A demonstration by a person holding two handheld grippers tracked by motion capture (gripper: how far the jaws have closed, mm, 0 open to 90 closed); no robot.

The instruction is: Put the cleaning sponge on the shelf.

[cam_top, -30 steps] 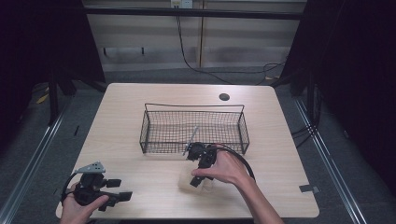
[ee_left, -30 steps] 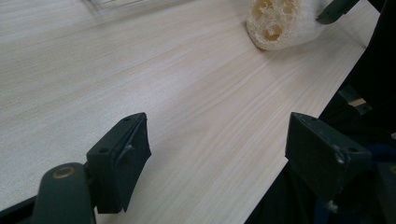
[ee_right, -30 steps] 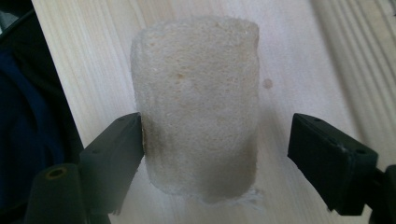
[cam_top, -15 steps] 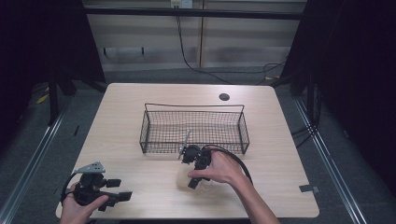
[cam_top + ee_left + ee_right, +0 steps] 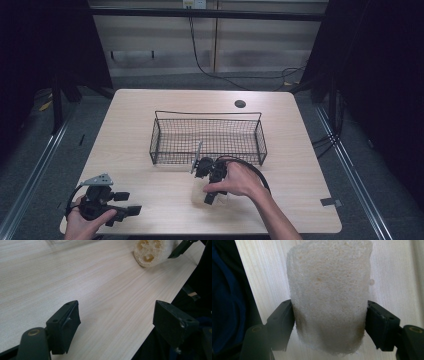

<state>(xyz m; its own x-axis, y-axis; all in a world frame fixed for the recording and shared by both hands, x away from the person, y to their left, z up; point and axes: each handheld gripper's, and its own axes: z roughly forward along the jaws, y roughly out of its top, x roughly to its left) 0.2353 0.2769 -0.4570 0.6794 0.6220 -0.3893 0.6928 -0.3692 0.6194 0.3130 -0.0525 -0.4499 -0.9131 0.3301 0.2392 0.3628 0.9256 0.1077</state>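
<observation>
Right gripper (image 5: 329, 322) now clamps the loofah (image 5: 329, 295) at frame centre, nearer the basket (image 5: 207, 135) than before; left gripper (image 5: 115, 322) gapes empty

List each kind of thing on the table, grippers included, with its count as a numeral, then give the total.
Loofah sponge: 1
Wire basket: 1
Grippers: 2, the left gripper and the right gripper
Total: 4
</observation>
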